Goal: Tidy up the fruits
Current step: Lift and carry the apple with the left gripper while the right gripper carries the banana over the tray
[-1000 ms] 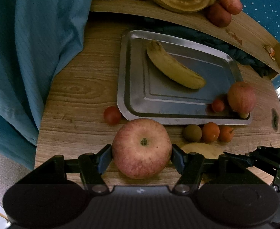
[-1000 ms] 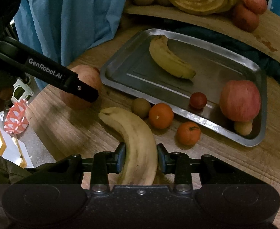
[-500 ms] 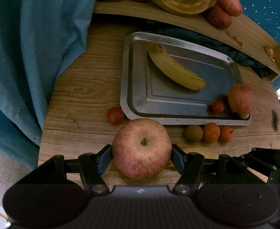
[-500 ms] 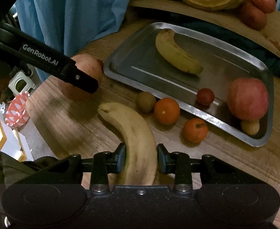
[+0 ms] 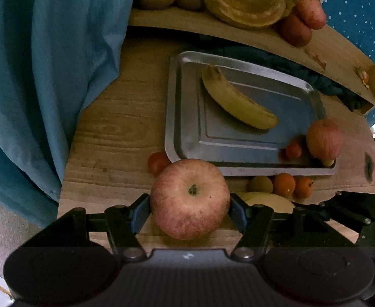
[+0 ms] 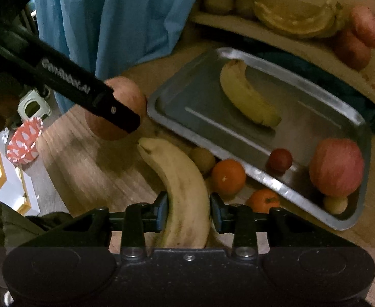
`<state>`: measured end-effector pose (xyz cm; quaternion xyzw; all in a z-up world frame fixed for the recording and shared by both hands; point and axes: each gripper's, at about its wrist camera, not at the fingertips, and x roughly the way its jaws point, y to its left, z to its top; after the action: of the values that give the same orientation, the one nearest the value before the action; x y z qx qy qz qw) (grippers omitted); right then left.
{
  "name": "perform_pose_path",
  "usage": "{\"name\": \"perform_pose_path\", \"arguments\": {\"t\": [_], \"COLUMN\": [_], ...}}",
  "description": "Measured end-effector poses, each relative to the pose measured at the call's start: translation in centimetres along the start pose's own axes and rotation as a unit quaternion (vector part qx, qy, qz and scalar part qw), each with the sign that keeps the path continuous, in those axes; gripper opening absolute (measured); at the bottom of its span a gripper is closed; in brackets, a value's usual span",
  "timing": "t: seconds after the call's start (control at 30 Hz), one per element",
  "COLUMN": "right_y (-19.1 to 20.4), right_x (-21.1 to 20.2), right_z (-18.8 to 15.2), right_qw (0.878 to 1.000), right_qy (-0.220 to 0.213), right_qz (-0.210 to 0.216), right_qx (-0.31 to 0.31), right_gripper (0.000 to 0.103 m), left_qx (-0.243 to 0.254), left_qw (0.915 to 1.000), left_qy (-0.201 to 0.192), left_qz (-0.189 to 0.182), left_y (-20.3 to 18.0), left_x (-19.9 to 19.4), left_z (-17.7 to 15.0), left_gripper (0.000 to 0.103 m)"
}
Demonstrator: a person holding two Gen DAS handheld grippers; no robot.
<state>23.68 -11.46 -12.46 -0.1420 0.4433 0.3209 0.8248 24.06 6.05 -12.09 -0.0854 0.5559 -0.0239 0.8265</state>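
On tray (image 5: 184, 117): banana (image 5: 236, 102), apple (image 5: 324, 138), tomato (image 5: 293, 149)

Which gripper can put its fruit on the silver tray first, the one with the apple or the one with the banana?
Probably the left gripper. Its apple sits right at the near edge of the tray, with bare tray just ahead. The right gripper holds its banana farther back, behind loose oranges.

desk (image 5: 115, 133): wood-grain, carrying it all | metal tray (image 5: 184, 138) sitting flat on it | small red fruit (image 5: 158, 162) lying just off tray's near-left corner | kiwi (image 6: 202, 157) and two oranges (image 6: 228, 176) (image 6: 264, 200) lining tray's near edge | blue cloth (image 5: 46, 76) draping over left side
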Motion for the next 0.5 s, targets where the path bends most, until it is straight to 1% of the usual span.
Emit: {"name": "perform_pose_path", "arguments": {"t": [0.27, 0.3, 0.5], "right_y": [-1.1, -1.4, -2.8], "right_x": [-1.8, -2.0, -3.2], "right_z": [1.0, 1.2, 2.4], "right_qw": [0.999, 0.999, 0.997], "right_qy": [-0.032, -0.029, -0.062], "right_qz": [-0.011, -0.014, -0.028], "right_qx": [0.018, 0.019, 0.042], "right_gripper": [0.036, 0.036, 0.036], "left_qx": [-0.003, -0.003, 0.003], "left_qw": [1.0000, 1.0000, 0.9999], "left_qy": [-0.008, -0.009, -0.013], "left_qz": [0.000, 0.000, -0.002], "left_y": [0.0, 0.0, -0.3], "left_x": [0.1, 0.1, 0.6], "left_z": [1.2, 1.3, 2.3], "left_gripper": [0.070, 0.070, 0.070]}}
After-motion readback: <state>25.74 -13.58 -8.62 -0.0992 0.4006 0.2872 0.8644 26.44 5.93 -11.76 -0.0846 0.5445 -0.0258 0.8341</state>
